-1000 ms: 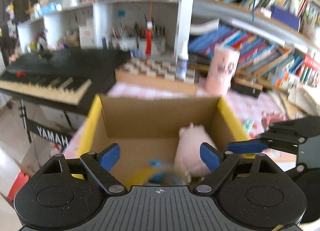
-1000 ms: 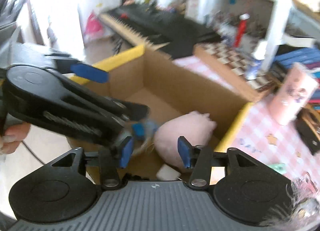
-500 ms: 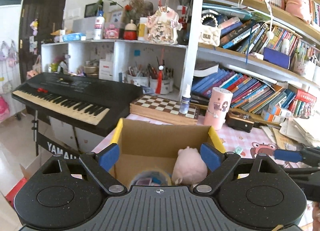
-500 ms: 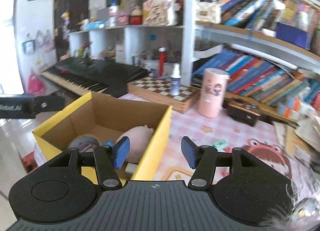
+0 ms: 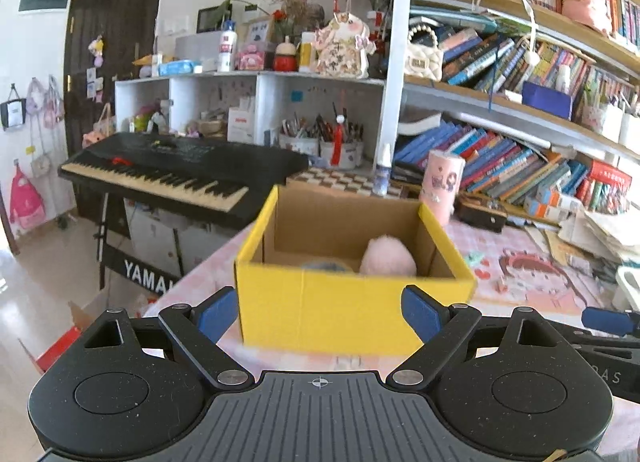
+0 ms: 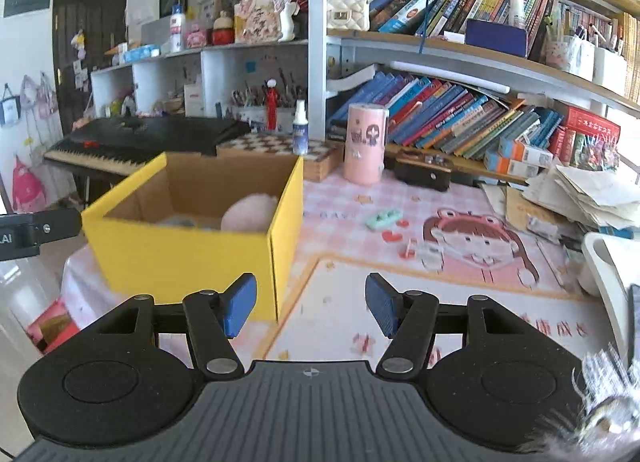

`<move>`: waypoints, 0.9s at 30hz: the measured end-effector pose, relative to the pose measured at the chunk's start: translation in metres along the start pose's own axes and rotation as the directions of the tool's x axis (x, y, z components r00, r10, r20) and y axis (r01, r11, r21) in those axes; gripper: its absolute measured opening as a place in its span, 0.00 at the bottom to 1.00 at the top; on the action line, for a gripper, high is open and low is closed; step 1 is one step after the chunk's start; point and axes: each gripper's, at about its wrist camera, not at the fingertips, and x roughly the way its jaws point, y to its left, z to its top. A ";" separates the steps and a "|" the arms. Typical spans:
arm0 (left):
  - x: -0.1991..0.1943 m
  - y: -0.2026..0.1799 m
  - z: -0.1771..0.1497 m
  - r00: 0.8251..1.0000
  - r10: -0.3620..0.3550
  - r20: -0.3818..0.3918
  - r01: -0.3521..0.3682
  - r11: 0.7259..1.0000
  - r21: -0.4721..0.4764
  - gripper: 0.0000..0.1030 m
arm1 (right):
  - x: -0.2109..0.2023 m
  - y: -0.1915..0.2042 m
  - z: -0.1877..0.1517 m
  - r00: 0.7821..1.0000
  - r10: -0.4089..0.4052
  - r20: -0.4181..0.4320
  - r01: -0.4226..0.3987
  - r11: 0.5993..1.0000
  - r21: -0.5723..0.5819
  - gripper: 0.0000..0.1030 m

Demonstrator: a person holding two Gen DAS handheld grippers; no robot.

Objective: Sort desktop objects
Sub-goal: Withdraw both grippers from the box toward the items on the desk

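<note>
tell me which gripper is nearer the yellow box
Left. The left gripper sits straight in front of the yellow box; the right gripper is off its right corner, over the mat.

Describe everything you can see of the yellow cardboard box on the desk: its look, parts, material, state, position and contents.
The yellow cardboard box is rectangular, bright yellow outside and plain brown inside, with no lid showing and its top open. It stands upright near the left edge of the pink patterned desk mat, in front of the wooden chessboard. Inside rests a pink plush toy beside a blurred greyish-blue item. Neither gripper touches the box.
</note>
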 end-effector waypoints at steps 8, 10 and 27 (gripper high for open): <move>-0.025 -0.011 -0.033 0.998 -0.009 -0.057 0.010 1.000 0.011 0.87 | -0.027 0.008 -0.031 0.999 -0.029 -0.033 0.029 1.000 -0.010 0.61; -0.029 -0.016 -0.039 0.997 -0.026 -0.076 0.029 0.999 0.043 0.87 | -0.031 0.006 -0.038 0.998 -0.034 -0.055 0.034 0.999 0.009 0.66; -0.027 -0.057 -0.052 0.980 -0.110 -0.165 0.137 0.977 0.164 0.88 | -0.054 -0.019 -0.062 0.986 -0.115 -0.123 0.125 0.989 0.084 0.77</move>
